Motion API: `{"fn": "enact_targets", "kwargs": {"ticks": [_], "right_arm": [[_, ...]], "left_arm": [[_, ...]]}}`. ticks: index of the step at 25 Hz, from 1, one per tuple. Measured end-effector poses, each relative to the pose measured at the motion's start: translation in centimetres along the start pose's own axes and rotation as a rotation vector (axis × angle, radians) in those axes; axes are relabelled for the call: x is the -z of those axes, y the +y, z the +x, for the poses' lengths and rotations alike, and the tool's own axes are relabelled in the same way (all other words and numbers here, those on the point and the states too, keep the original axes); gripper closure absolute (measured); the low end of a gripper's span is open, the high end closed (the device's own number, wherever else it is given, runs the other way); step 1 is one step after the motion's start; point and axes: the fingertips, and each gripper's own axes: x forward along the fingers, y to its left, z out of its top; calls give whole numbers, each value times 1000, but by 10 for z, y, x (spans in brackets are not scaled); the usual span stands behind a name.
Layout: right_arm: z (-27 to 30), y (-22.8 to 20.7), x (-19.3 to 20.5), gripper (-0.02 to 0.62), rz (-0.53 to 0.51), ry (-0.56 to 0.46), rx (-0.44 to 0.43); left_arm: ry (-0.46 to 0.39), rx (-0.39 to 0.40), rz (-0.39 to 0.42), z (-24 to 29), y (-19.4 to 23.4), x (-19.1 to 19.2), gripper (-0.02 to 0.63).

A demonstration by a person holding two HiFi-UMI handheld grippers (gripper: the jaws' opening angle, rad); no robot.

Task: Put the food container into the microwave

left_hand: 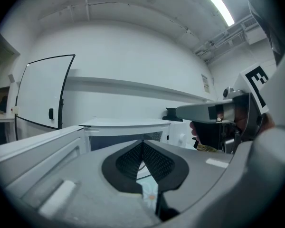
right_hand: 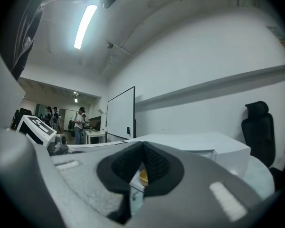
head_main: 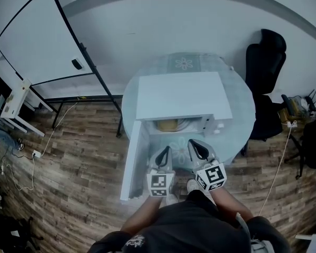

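food container (head_main: 167,124) inside open microwave (head_main: 181,95); left gripper (head_main: 166,151), right gripper (head_main: 194,144) empty, jaws together

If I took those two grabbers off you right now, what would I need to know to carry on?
The left gripper: fingers shut, empty, in front of the microwave.
The right gripper: the same, beside it.
The food container: yellow, inside the microwave, which stands on the round table.
Done: the container is in.
Left: the door hangs open; likely close it.
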Motion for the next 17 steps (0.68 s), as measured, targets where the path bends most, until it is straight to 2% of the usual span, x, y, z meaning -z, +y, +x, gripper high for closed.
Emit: {"fn": "enact_targets", "kwargs": {"ticks": [12, 17], "right_arm": [[2, 3, -10, 594, -9, -16, 0], [0, 3, -6, 594, -2, -2, 6]], "left_arm": [[5, -4, -21, -2, 0, 0, 600], [17, -2, 1, -4, 0, 5, 600]]}}
